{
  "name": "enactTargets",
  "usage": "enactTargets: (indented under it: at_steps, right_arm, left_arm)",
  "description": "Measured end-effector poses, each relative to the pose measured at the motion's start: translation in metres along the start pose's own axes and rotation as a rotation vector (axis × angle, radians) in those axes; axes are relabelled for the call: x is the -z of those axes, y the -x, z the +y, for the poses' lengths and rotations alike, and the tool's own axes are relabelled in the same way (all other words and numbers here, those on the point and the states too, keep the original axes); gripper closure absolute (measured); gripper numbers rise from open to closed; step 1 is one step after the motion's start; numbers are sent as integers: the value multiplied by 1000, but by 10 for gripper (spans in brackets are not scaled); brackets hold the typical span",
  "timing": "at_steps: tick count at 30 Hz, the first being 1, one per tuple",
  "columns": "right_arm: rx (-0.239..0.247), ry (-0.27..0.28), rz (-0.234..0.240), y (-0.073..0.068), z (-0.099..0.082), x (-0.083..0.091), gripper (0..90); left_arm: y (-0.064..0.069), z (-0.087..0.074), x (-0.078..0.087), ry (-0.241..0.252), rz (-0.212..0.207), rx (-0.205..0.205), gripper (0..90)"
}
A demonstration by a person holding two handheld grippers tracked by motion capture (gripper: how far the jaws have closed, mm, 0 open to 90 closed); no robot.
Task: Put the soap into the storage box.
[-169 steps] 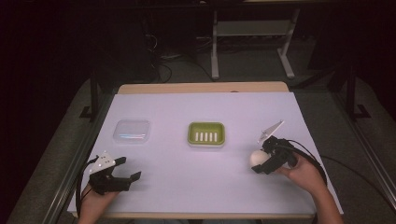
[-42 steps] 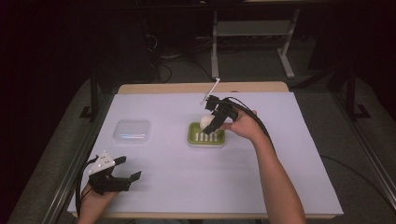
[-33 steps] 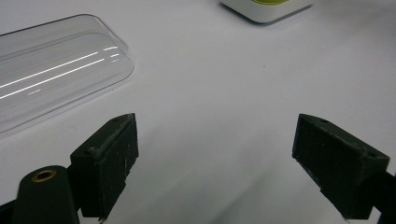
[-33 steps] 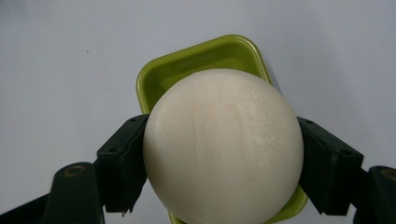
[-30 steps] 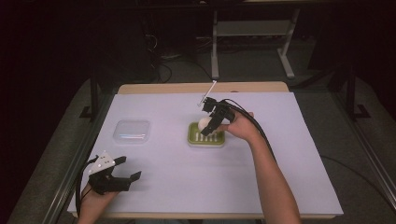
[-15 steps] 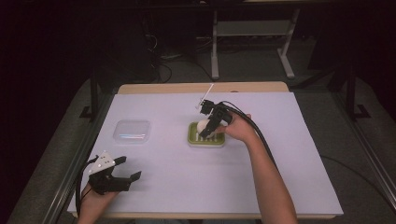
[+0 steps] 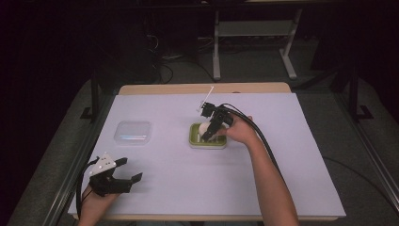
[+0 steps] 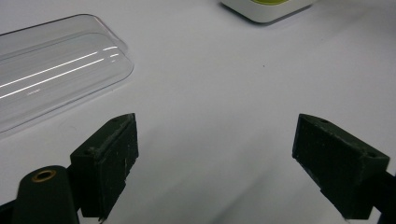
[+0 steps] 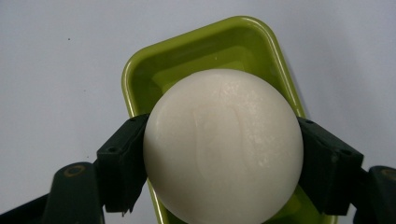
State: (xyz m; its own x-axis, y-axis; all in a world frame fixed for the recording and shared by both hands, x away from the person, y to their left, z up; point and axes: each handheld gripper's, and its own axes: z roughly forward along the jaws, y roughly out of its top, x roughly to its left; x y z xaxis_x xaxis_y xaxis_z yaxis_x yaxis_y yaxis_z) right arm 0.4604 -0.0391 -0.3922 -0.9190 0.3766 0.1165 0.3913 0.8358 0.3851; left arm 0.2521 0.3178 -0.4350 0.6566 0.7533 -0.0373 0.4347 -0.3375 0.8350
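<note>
Smoothly round, cream-white soap [image 9: 223, 144] above green dish [image 9: 205, 46].

right gripper [image 7: 207, 134] clamped, left gripper [image 7: 126, 171] spread

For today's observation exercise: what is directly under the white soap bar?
Under the soap bar, clamped in the right gripper, lies the green dish. The soap hides the dish's middle, so contact cannot be judged.

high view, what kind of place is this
Probably a lab or recording setup, not a home: a paper-covered table, cabled right tool holding a soap bar, and a metal stand on dark floor behind.
</note>
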Motion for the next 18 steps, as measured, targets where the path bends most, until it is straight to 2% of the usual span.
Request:
enactTargets:
  at_steps: [18]
  right_arm:
    - [-1,-11,-4,0,-1,-3,245]
  left_arm:
    - [0,0,0,-3,-1,0,142]
